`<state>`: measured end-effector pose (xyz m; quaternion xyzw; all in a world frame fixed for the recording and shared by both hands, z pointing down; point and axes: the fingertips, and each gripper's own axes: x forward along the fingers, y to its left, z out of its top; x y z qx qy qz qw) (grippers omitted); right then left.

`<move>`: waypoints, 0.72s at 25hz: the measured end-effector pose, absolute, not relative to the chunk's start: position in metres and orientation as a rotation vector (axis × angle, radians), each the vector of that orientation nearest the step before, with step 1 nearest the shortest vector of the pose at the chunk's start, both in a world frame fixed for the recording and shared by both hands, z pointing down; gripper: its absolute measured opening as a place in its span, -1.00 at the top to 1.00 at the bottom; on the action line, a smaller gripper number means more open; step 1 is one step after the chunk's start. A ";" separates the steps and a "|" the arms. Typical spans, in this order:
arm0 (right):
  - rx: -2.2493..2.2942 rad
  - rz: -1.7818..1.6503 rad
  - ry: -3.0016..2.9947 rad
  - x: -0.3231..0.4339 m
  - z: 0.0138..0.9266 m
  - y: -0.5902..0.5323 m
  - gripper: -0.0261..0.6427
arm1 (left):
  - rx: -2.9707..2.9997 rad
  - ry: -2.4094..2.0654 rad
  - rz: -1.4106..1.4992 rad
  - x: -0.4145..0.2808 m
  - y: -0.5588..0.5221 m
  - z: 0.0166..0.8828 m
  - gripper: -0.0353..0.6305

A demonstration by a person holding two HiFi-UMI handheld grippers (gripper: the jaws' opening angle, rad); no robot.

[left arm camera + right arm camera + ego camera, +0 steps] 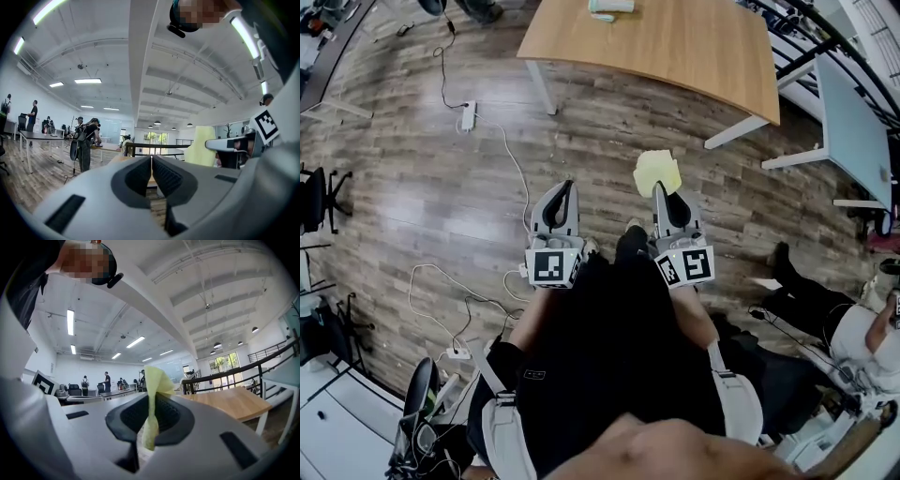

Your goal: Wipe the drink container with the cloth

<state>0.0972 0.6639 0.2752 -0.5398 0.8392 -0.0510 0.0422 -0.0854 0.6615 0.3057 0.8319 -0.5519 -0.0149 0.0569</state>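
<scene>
The right gripper point(151, 420) is pinching the cloth point(153, 390) by its middle between its jaws, so a loose yellow flap is standing up past the tips, ready for wiping. The left gripper point(151, 174) is holding its jaws pressed together on nothing, probably waiting to steady things. Both are pointing toward the worktop point(675, 47) well ahead of the jaws. What may be the container point(611, 7) is sitting at its far edge, too small to tell.

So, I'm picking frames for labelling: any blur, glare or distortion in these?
Head view: evenly lit, sharp, the table edges bowed by the lens. Left gripper view: ceiling lights glare white, corners dark. Right gripper view: same bowing, cloth fairly sharp.
</scene>
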 end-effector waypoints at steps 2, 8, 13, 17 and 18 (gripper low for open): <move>-1.654 -0.157 2.566 0.092 0.277 0.658 0.79 | 2.507 -1.672 -0.056 -0.092 0.655 0.310 0.82; -1.642 -0.163 2.557 0.087 0.282 0.611 0.79 | 2.516 -1.672 -0.053 -0.095 0.610 0.308 0.82; -1.627 -0.157 2.567 0.083 0.280 0.552 0.79 | 2.509 -1.673 -0.028 -0.096 0.554 0.311 0.82; -1.607 -0.162 2.587 0.090 0.280 0.499 0.79 | 2.502 -1.677 -0.012 -0.084 0.502 0.309 0.82; -1.598 -0.165 2.595 0.092 0.280 0.484 0.79 | 2.496 -1.682 -0.011 -0.081 0.487 0.308 0.82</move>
